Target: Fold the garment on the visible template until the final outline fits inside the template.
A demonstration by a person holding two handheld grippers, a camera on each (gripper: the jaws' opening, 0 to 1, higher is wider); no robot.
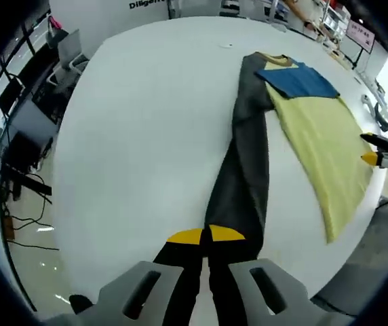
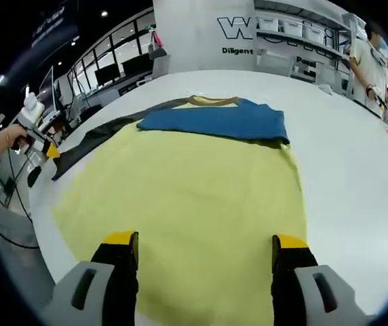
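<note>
Left gripper view: left gripper [image 1: 207, 236] pinches the shirt's [image 1: 319, 136] grey sleeve [image 1: 245, 176] at 6 o'clock; carry it across flat while the right gripper [image 2: 206, 246], jaws apart, steadies the yellow hem

White table [image 1: 146, 136], shelves with bins [image 2: 296, 30], person standing at right [image 2: 367, 58], floor cables [image 1: 24, 224]

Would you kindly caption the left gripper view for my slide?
Left gripper shut on the dark sleeve of a yellow shirt spread on a white table.
</note>
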